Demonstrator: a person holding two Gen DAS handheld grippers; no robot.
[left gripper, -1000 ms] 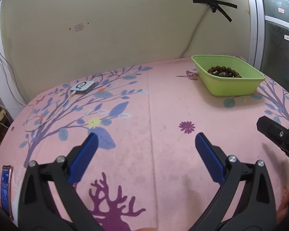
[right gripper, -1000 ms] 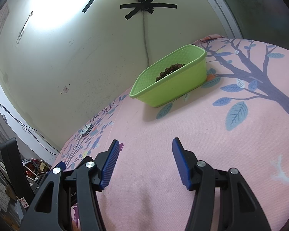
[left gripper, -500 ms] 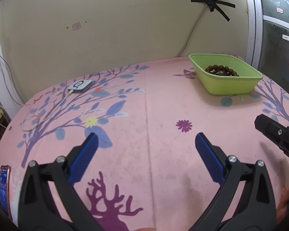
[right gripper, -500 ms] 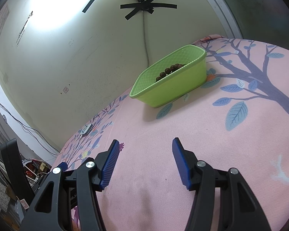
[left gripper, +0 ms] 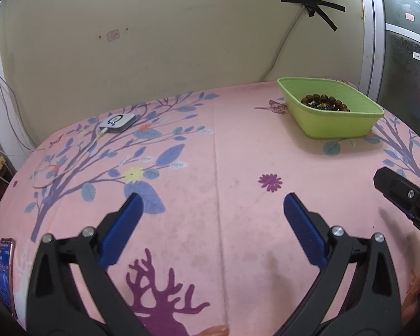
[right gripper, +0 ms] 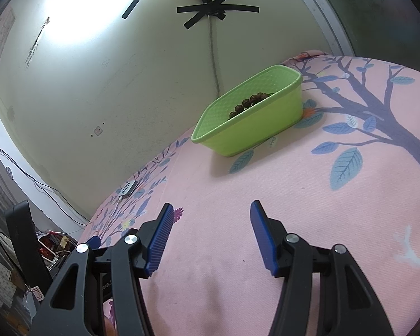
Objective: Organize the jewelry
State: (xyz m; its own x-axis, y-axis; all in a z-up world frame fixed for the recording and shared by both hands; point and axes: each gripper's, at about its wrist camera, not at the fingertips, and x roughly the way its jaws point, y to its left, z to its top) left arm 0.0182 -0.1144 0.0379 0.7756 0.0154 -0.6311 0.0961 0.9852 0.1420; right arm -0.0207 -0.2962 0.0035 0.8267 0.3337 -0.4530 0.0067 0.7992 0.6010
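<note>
The left gripper point(left gripper: 212, 207) hangs in the lower part of the left wrist view over a pink surface point(left gripper: 224, 154) covered by a cloth printed with purple trees, blue leaves and small flowers. Its two black fingers with ribbed blue pads point(left gripper: 120, 231) stand wide apart, with only bare cloth between them. In the right wrist view the right gripper point(right gripper: 210, 221) sits at the lower centre, its blue pads point(right gripper: 159, 242) also apart and holding nothing.

A light green rectangular plastic basket point(left gripper: 338, 124) stands on the cloth in the upper right of the left wrist view, near the cream wall; in the right wrist view it point(right gripper: 254, 128) appears just above the centre, well apart from both grippers. Inside it lies a string of round dark brown beads point(left gripper: 324, 101), seen over the near rim in the right wrist view point(right gripper: 247, 102). Something darker lies beside the beads, too small to make out.

A small white square device point(left gripper: 117, 121) with a pale cable lies at the upper left of the cloth. A phone in a pink case point(left gripper: 6, 274) rests at the lower left edge. At the right edge of the left wrist view, the black tip of the other gripper point(left gripper: 400, 193) juts into frame. On the wall above the basket, a grey cable point(left gripper: 280, 47) is held by crossed strips of black tape point(left gripper: 312, 0).
</note>
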